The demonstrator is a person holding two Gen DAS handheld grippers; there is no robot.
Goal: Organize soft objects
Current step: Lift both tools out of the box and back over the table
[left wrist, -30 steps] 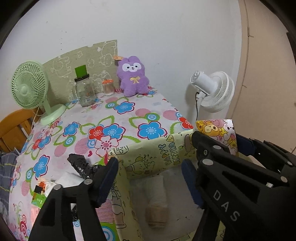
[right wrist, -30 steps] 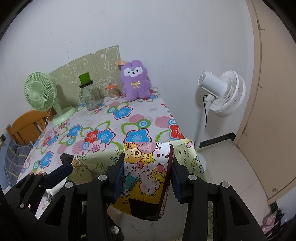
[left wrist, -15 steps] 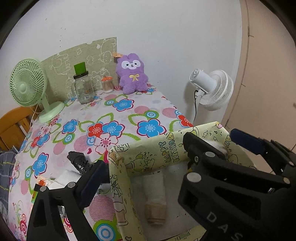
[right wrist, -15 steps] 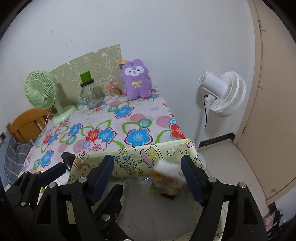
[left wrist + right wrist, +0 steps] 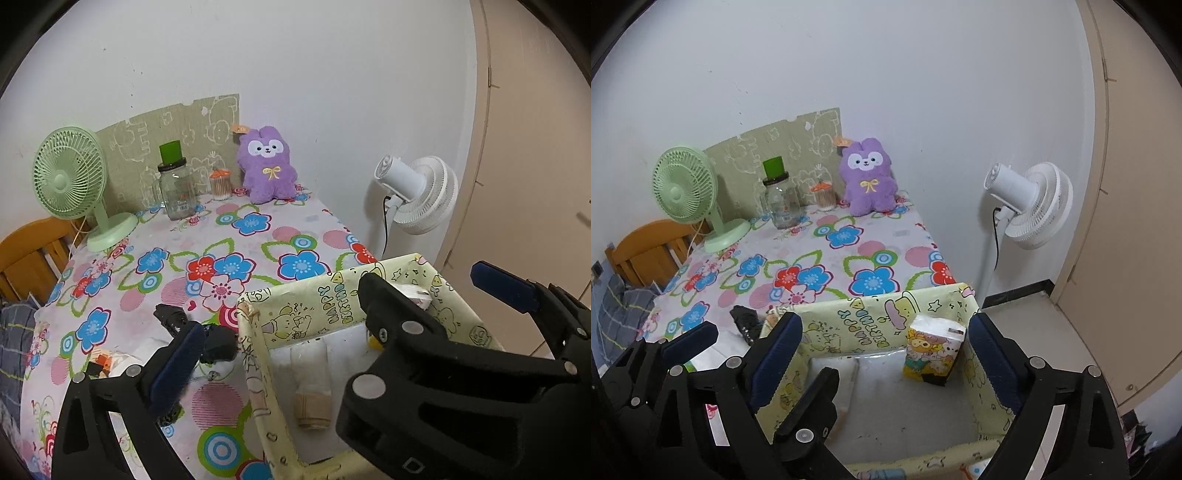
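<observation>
Your right gripper (image 5: 886,345) has let go of the tissue pack (image 5: 933,349) it clamped a second ago; its fingers are now spread wide and empty, and the pack stands in the box (image 5: 871,317), leaning against the far wall toward 1 o'clock from the box's middle. Going left to right on the table (image 5: 258,236): at 10 o'clock a green fan (image 5: 72,173), then a jar (image 5: 176,190) with a green lid, a small container (image 5: 221,184) beside it, and a purple plush (image 5: 267,171) against the wall at 12 o'clock. Nearer you, at 8 o'clock in the left view, a black object (image 5: 195,332) lies on the cloth just left of the box's left wall. Your left gripper (image 5: 275,325) is also spread apart with nothing in it, one finger outside the box over the black object, the other over the interior, where a beige roll (image 5: 312,400) lies on the floor at 6 o'clock. Off the table at 2 o'clock stands a white fan (image 5: 419,194).
</observation>
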